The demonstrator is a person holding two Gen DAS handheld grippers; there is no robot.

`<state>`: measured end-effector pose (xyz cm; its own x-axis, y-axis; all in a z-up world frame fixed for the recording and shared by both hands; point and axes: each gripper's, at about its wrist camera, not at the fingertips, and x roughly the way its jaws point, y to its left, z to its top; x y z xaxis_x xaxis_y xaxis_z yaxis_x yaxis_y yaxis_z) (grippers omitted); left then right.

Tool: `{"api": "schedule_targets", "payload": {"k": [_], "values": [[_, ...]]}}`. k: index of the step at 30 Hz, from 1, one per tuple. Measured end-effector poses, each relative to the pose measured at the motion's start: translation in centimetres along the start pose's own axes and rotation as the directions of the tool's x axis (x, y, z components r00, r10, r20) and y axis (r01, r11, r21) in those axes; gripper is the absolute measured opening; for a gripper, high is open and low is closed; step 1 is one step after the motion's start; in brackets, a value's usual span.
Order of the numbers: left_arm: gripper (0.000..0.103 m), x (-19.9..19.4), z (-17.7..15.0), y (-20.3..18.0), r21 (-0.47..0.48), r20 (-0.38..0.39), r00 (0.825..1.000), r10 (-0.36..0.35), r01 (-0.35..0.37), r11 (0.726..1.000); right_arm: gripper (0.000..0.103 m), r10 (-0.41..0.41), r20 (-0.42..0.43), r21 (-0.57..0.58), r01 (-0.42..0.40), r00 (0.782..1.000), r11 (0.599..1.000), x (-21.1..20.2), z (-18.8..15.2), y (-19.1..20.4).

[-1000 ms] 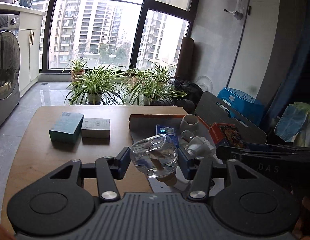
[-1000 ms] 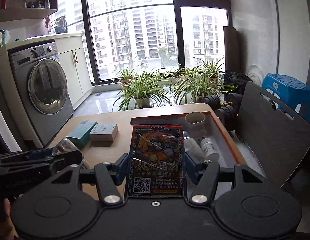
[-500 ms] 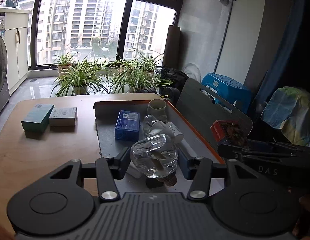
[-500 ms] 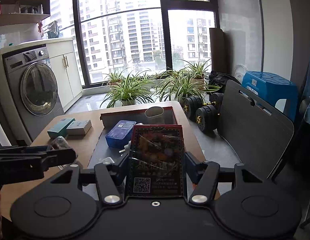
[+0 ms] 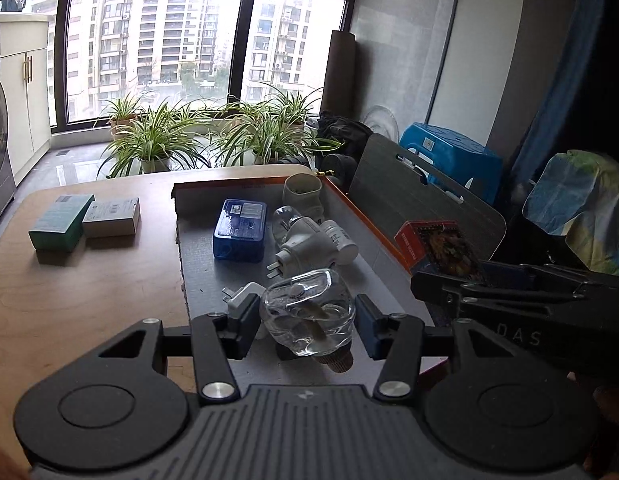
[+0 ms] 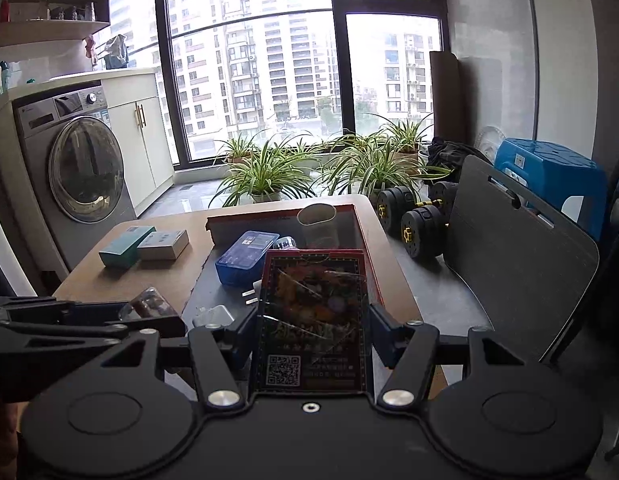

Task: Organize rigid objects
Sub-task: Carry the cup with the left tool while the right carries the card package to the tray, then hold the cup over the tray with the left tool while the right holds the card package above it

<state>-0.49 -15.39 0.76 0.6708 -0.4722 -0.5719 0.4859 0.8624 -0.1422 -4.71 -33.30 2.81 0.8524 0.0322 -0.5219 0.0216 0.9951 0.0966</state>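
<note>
While both of my hands are loaded, the place that matters is the grey tray point(image 5: 373, 256) with the orange rim, which lies on the wooden table point(image 5: 89, 300) in front of me. My left gripper point(image 5: 305, 322) is closed on a clear glass bottle point(image 5: 309, 316), pads pressing it from both sides; the bottle is tilted, its cork end pointing down toward me, and it hangs over the near end of the tray, just behind the white plug adapter point(image 5: 241, 296). My right gripper point(image 6: 311, 340) is clamped on a red card box point(image 6: 315, 312), held flat with its long axis running away from me along the fingers, over the near right part of the tray, near its orange rim. In the tray already lie a blue case point(image 5: 240, 229), a white plug device point(image 5: 305, 244), a small white bottle point(image 5: 341, 236) and a white cup point(image 5: 303, 190) at the far end. Left of the tray, on the bare wood, stand a teal box point(image 5: 59, 222) and a grey box point(image 5: 113, 217), touching each other. I judge that the left hand is nearer to free tray floor, so the bottle should go down first, laid along the tray's length.
</note>
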Motion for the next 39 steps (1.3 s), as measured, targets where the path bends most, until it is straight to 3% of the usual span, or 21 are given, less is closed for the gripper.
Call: {"api": "schedule_targets", "payload": {"k": [22, 39], "values": [[0.052, 1.1, 0.1, -0.3, 0.005, -0.023, 1.000, -0.002, 0.002, 1.000, 0.071, -0.001, -0.016, -0.008, 0.001, 1.000, 1.000, 0.9, 0.2, -0.2], [0.052, 1.4, -0.1, -0.6, -0.018, -0.038, 0.999, 0.038, -0.039, 0.999, 0.071, -0.003, -0.026, -0.013, 0.003, 1.000, 1.000, 1.6, 0.1, -0.2]]}}
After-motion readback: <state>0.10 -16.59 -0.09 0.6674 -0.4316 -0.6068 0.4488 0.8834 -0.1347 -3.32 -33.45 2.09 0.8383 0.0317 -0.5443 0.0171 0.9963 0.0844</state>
